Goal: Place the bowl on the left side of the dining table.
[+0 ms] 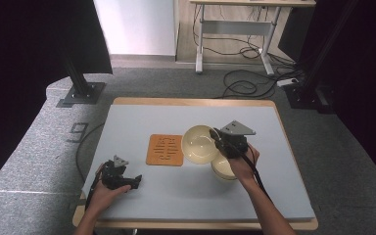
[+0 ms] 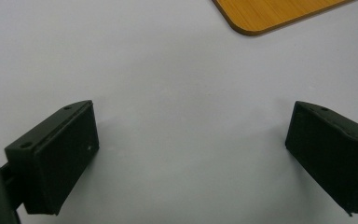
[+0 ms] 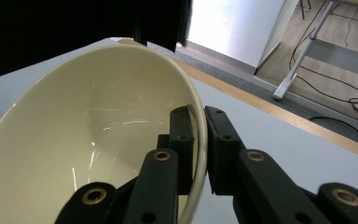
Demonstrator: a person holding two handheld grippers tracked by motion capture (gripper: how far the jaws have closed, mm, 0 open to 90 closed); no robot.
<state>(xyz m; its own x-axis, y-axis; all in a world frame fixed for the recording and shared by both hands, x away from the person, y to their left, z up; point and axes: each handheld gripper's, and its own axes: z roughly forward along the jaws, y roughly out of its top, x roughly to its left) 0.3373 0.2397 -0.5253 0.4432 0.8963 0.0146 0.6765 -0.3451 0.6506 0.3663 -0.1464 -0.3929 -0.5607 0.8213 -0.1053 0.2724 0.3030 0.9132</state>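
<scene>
Bowl rim sits clamped in the right claw; keeping it level while lowering avoids slipping.

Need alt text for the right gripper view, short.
The right hand-held gripper is clamped on the rim of a tilted cream bowl, one jaw inside and one outside. Behind it lie the grey table, floor cables and a desk leg.

I read just one mark: a dark "9" on the grey floor covering, at about nine o'clock from the table. Nothing else legible.
</scene>
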